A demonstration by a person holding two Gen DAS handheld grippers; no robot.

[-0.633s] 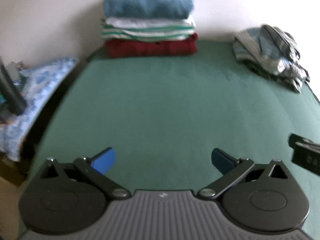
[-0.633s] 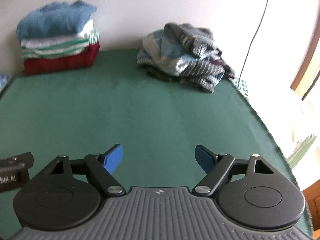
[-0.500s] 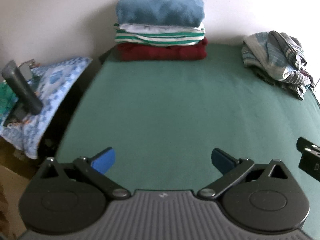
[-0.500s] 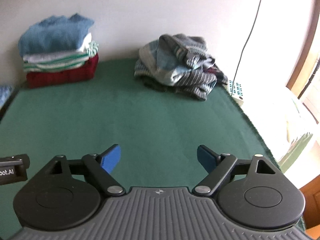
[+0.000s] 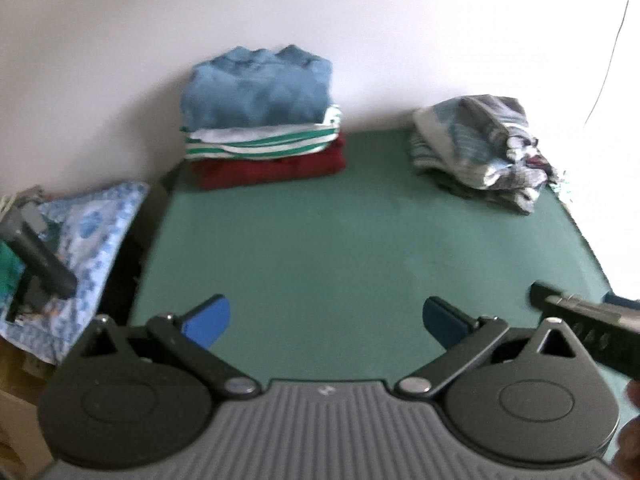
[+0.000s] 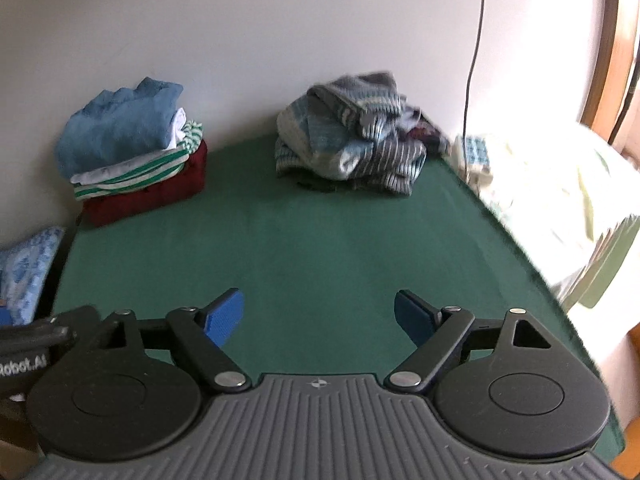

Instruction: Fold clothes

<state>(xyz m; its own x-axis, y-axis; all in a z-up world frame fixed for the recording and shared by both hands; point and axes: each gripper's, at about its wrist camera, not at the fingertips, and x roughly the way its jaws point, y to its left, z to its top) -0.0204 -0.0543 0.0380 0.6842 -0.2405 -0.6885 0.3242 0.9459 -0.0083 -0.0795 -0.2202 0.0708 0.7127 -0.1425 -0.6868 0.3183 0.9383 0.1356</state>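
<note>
A loose heap of striped clothes [image 6: 352, 144] lies at the far right of the green table [image 6: 320, 248], against the wall. A folded stack [image 6: 136, 152], blue on top, green-striped in the middle and red at the bottom, stands at the far left, well apart from the heap.

The left gripper [image 5: 324, 322] and the right gripper [image 6: 319, 316] hover above the near table edge, jaws spread wide and holding nothing.

Judged from the unfolded heap, folding work remains. Grip one garment by a single layer, lift it clear of the others, and spread it flat on the bare cloth between heap and stack.

A patterned blue cloth [image 5: 92, 236] and a cable [image 6: 474, 48] lie off the table; nothing obstructs the reach.
</note>
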